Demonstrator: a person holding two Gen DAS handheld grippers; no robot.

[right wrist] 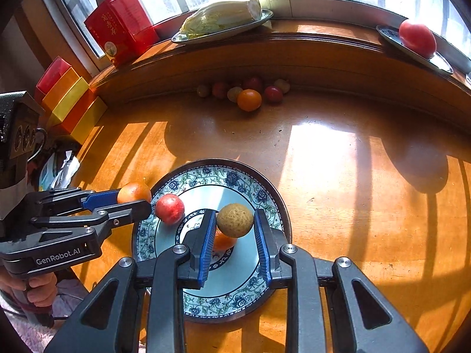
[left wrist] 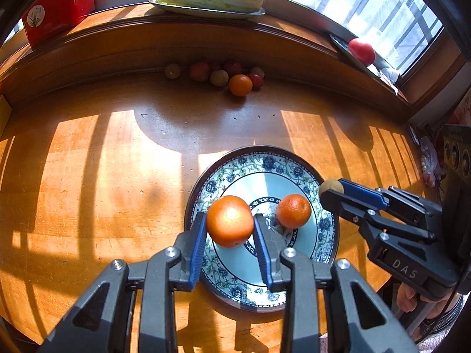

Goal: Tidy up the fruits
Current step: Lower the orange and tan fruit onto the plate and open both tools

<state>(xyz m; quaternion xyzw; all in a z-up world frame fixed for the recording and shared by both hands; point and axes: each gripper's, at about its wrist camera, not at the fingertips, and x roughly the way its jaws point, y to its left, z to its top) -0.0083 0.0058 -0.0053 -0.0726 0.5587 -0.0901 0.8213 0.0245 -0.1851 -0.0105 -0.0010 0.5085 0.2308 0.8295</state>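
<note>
Left tongs clamped on an orange, right tongs gripping a tan fruit (rough-skinned), both above the plate.

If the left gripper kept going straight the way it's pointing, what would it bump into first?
Probably the blue-patterned plate: the left gripper, holding an orange, tilts down over it. Depth is hard to judge.

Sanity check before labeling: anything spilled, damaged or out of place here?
Nothing spilled or damaged. Only stragglers: a cluster of fruit loose on the table against the back ledge, off the plate. The left gripper holds an orange and the right gripper a brown fruit above the plate.
</note>
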